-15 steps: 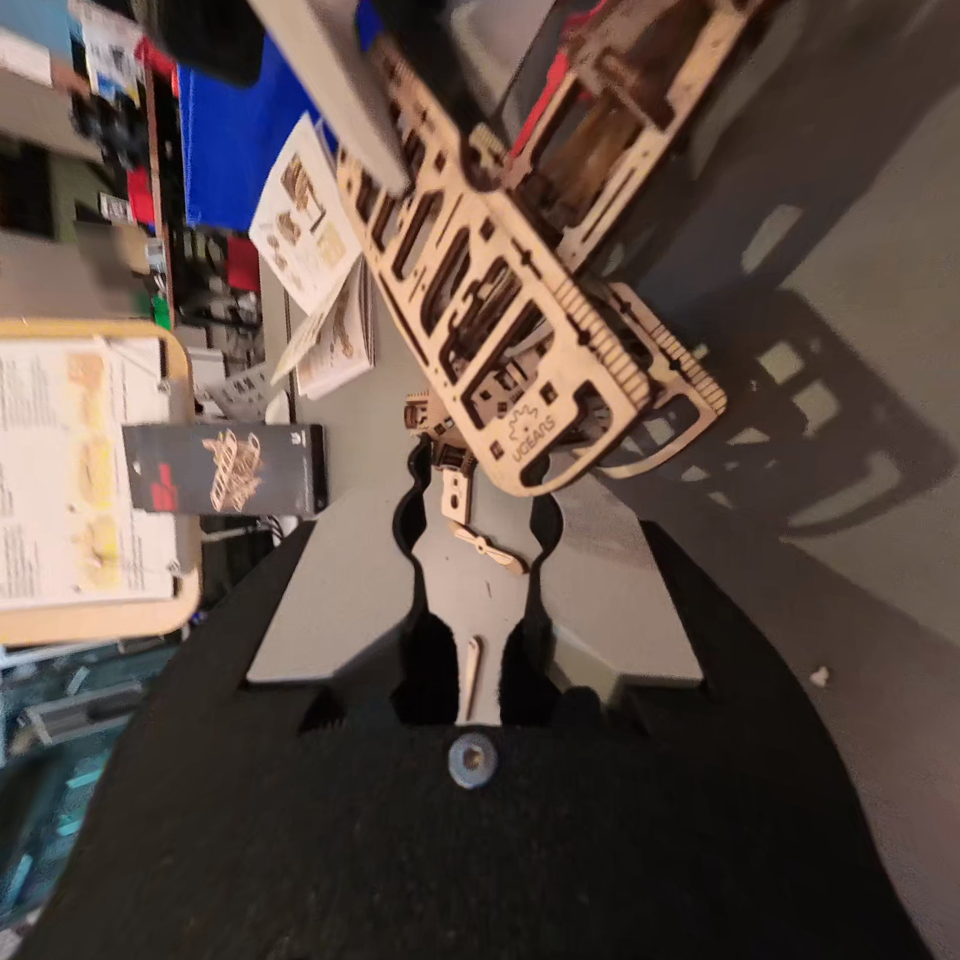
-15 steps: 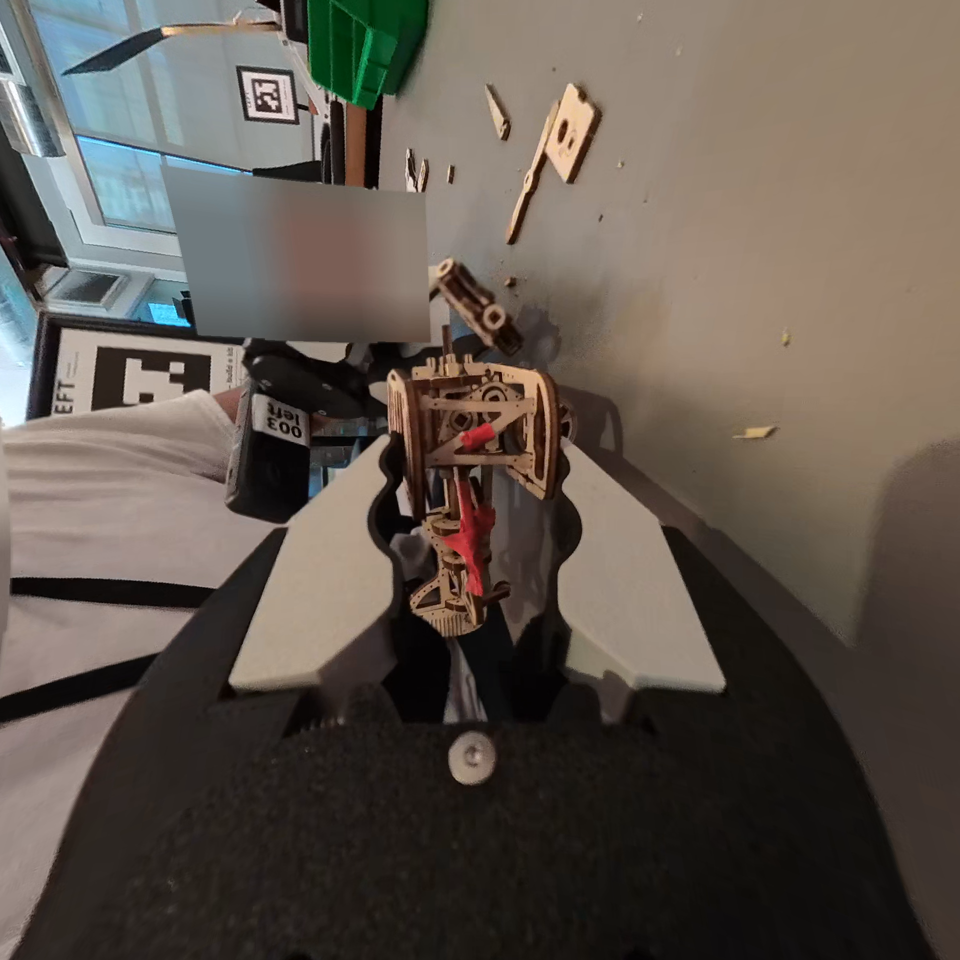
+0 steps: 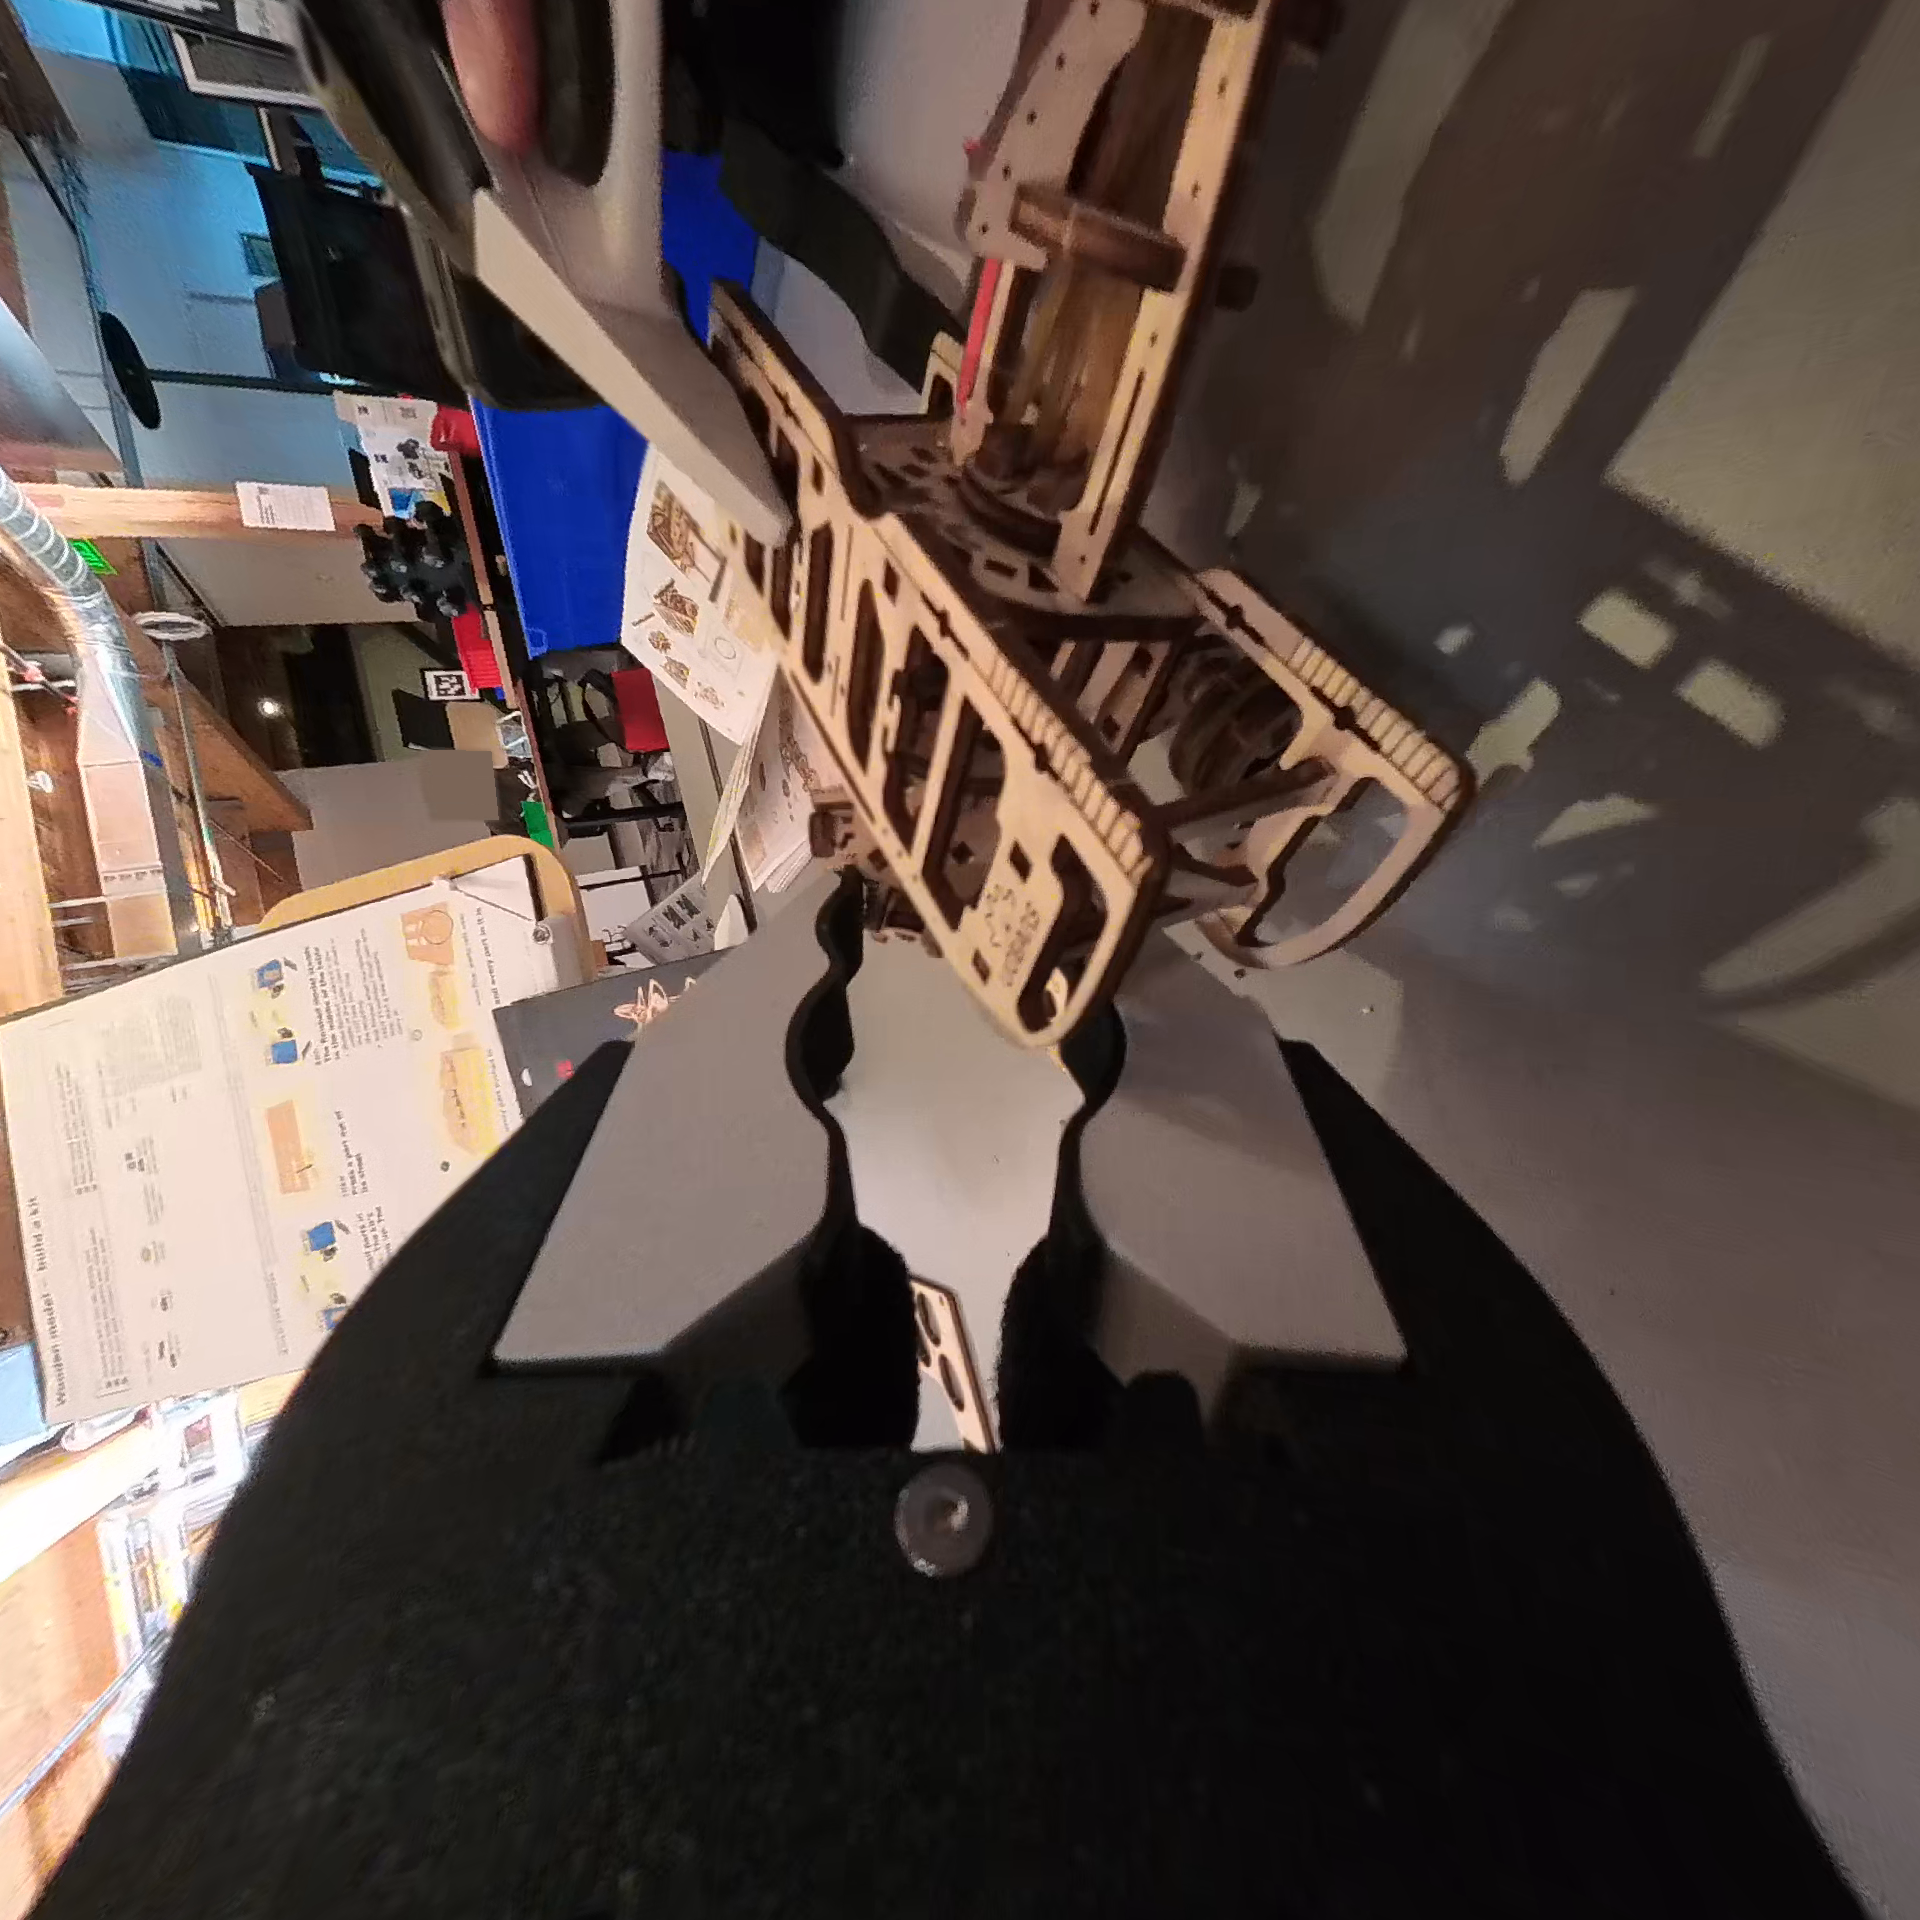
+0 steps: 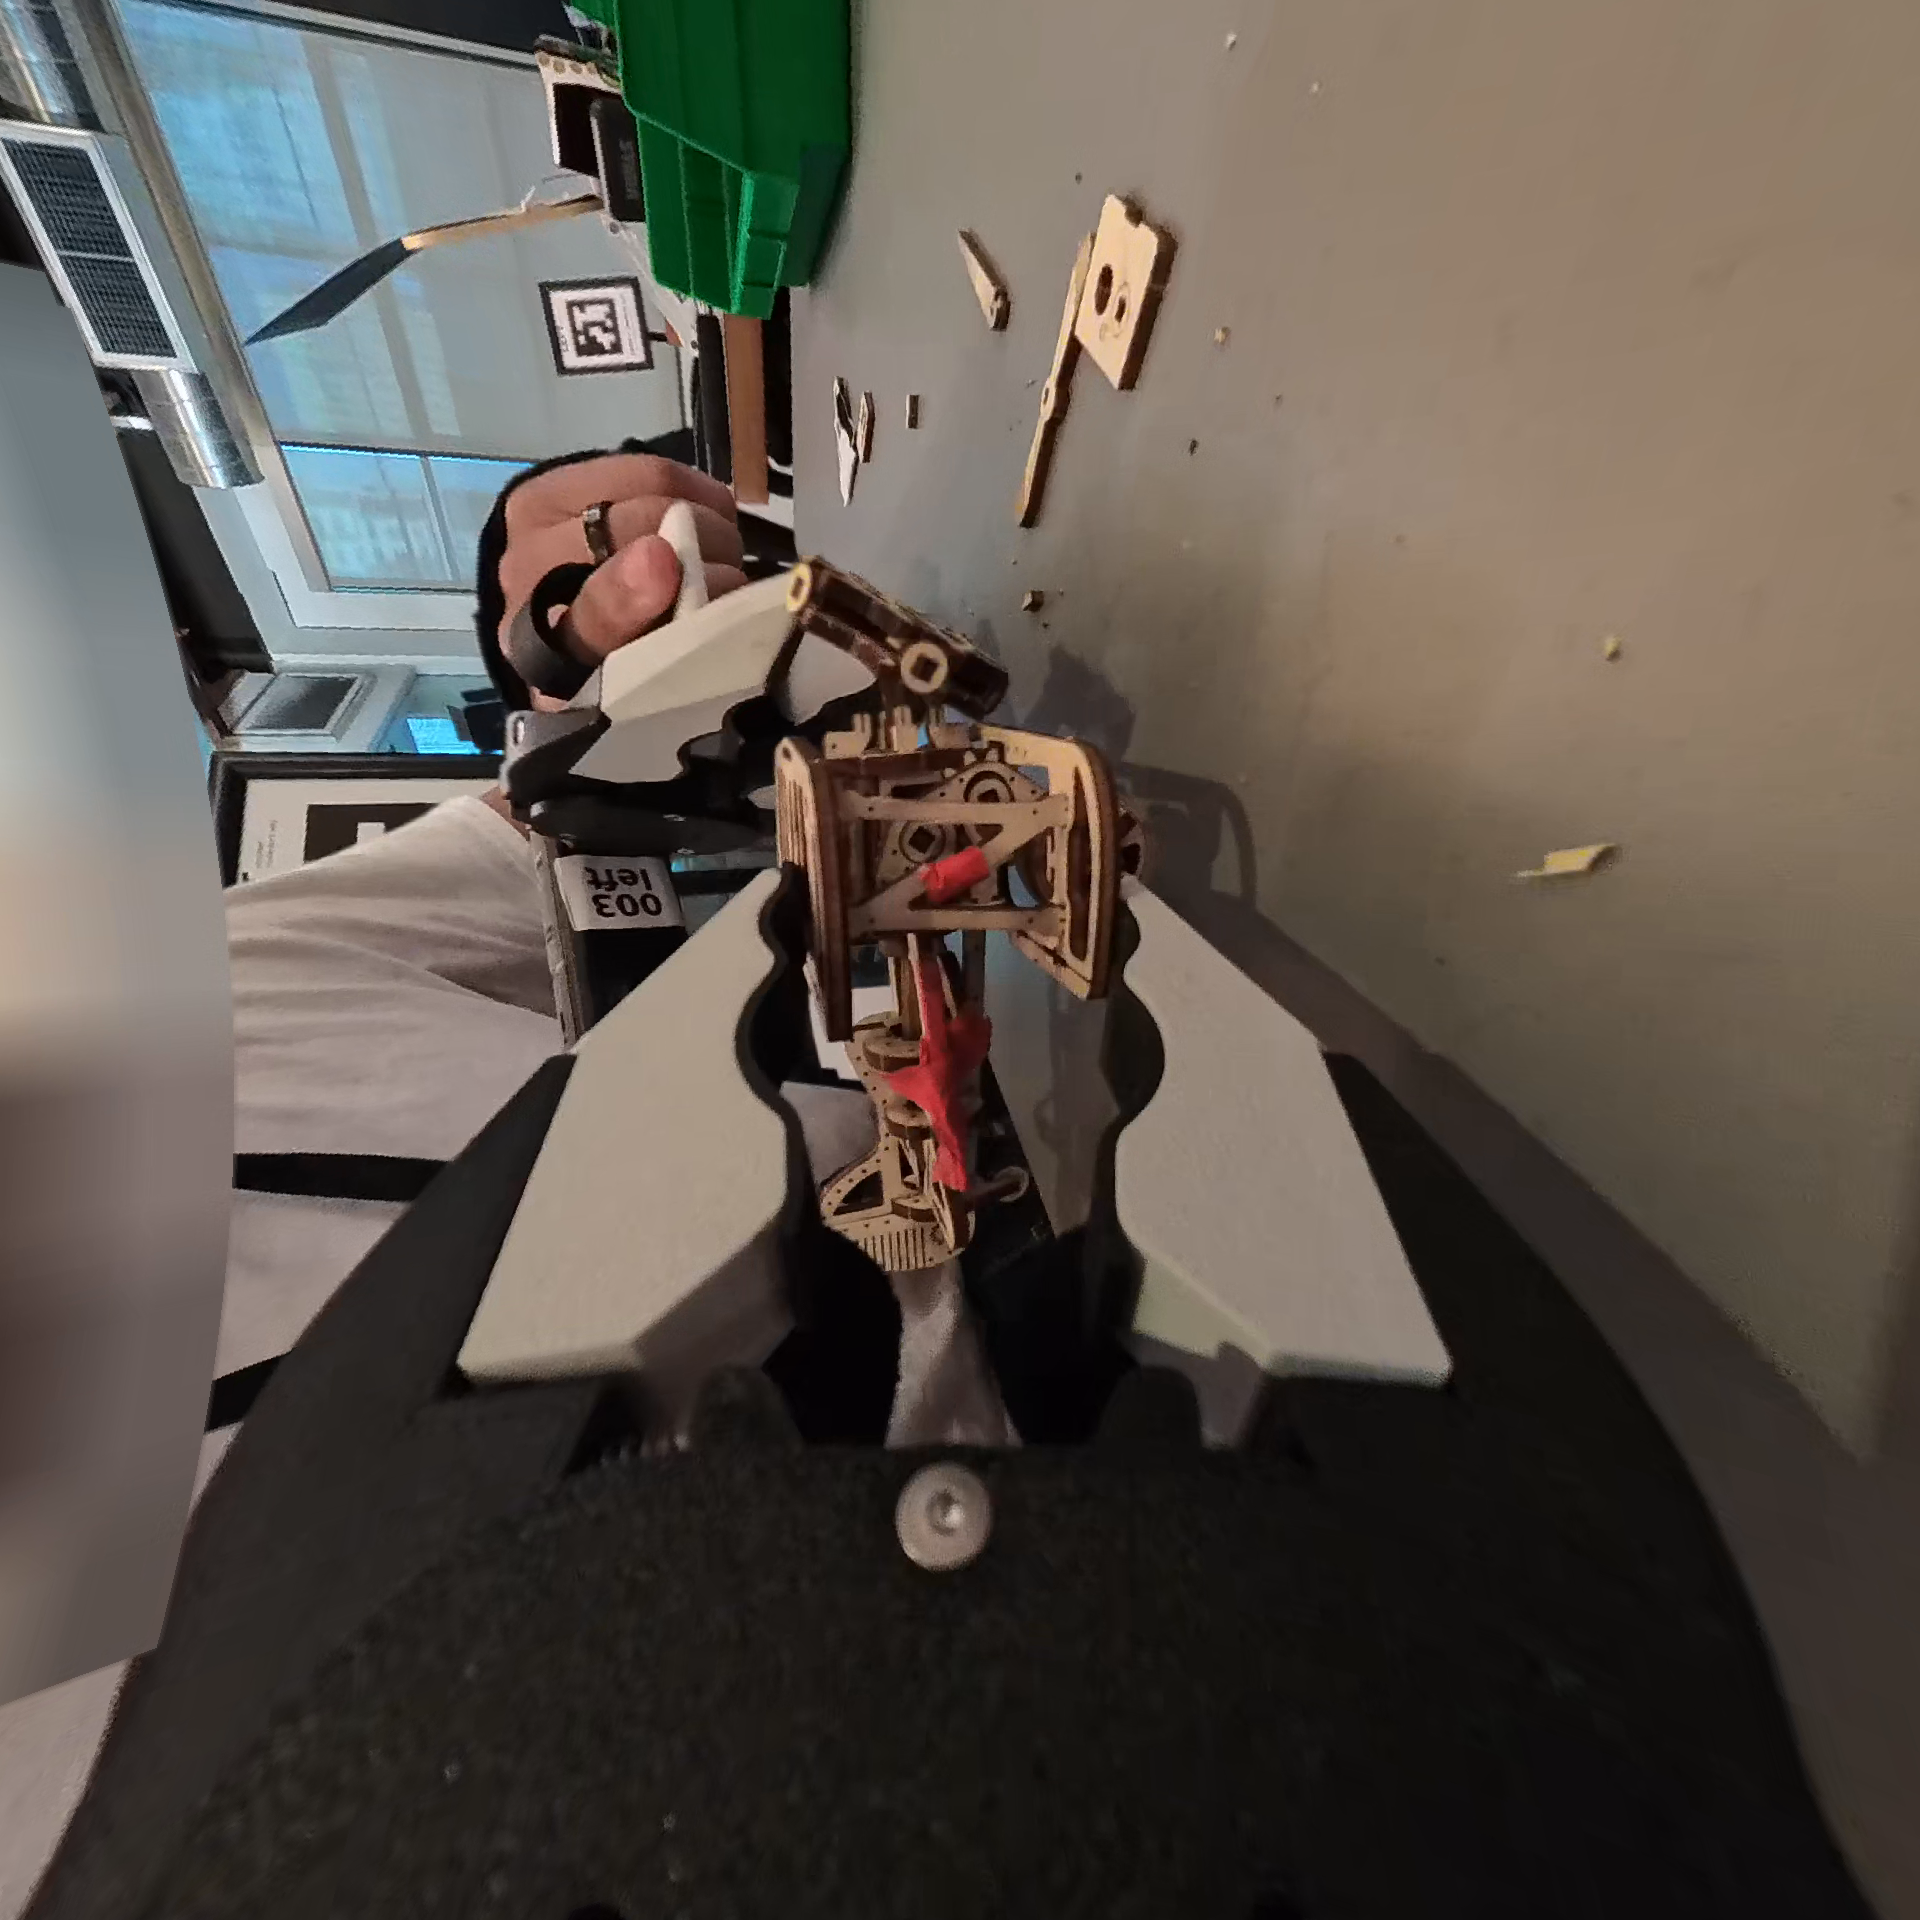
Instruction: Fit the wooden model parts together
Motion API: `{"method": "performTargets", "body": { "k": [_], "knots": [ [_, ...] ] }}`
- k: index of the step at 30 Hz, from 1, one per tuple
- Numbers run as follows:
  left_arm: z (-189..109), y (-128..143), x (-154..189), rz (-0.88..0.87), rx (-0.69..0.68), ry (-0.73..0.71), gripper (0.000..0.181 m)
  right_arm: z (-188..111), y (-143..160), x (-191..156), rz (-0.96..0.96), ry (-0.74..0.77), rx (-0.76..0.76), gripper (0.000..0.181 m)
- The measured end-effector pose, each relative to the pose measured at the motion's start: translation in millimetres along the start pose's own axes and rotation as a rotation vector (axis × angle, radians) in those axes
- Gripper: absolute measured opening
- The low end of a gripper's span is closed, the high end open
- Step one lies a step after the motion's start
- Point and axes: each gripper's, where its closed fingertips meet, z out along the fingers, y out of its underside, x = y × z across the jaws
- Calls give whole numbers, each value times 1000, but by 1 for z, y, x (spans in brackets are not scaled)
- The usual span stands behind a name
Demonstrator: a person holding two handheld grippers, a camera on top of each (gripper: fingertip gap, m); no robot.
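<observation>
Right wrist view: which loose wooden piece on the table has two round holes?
The square plate, farthest up the table beside the long thin strip; the other scraps are plain slivers.

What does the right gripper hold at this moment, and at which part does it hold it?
The right gripper holds the wooden model by its body, with one finger against each rounded side plate.

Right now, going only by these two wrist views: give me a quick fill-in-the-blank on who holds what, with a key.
1. The right gripper clamps the wooden model, its jaws touching it on ___ sides.
2. The strip hanging inside the model is ___.
3. The left gripper pinches the wooden bar at the very ___ of its jaws.
4. The bin at the table's far edge is ___.

Key: both; red; tips; green
</observation>
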Motion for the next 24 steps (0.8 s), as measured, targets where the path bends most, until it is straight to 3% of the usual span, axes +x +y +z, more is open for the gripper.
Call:
{"method": "performTargets", "body": {
  "k": [10,17,24],
  "knots": [
    [-3,3,-1,192,-17,-75,33,5,-2,-1,32,0,50,53],
    [-4,6,-1,369,-11,-39,32,6,-7,-2,-5,102,112,54],
    [-2,2,3,350,36,41,34,7,-6,1,39,66,151,54]
  ]
}}
